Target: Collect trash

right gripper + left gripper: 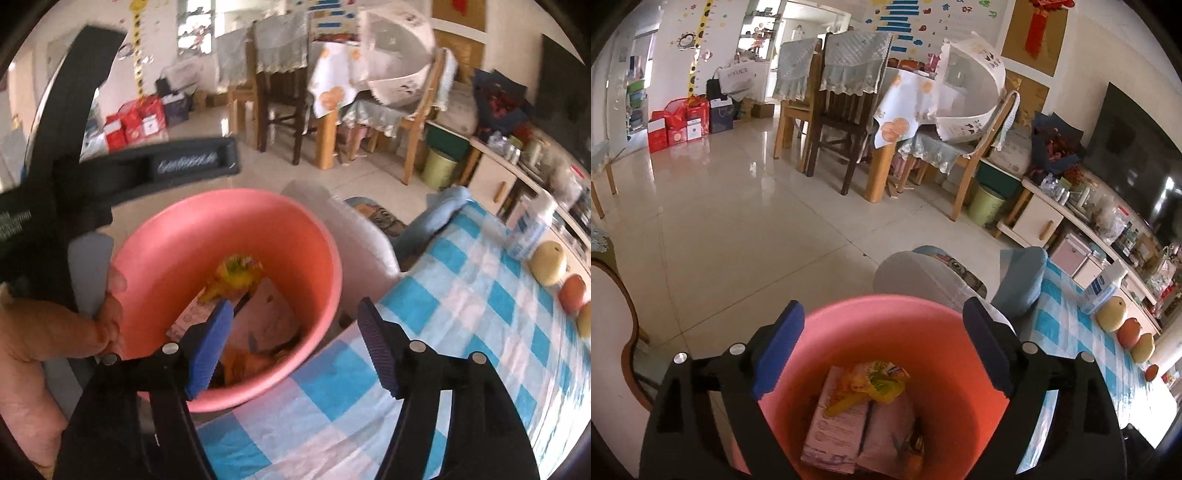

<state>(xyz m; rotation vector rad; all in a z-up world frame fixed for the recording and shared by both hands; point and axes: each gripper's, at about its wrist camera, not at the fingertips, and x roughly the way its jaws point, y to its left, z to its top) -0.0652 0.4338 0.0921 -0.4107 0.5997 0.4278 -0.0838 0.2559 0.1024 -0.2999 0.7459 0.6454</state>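
Indoors, checked tablecloth (461, 295), pink bin (864, 332), tiled floor (738, 221)

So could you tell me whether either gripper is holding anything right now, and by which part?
Nothing is held. The left gripper and the right gripper are both open above the pink bin, with the trash already inside.

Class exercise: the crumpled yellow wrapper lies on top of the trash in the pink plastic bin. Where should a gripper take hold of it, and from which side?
Probably grip the crumpled yellow wrapper at its raised, bunched top fold, coming straight down through the open mouth of the pink plastic bin. The bin's tall walls block any sideways approach, and the wrapper lies uppermost on the flat pink packets.
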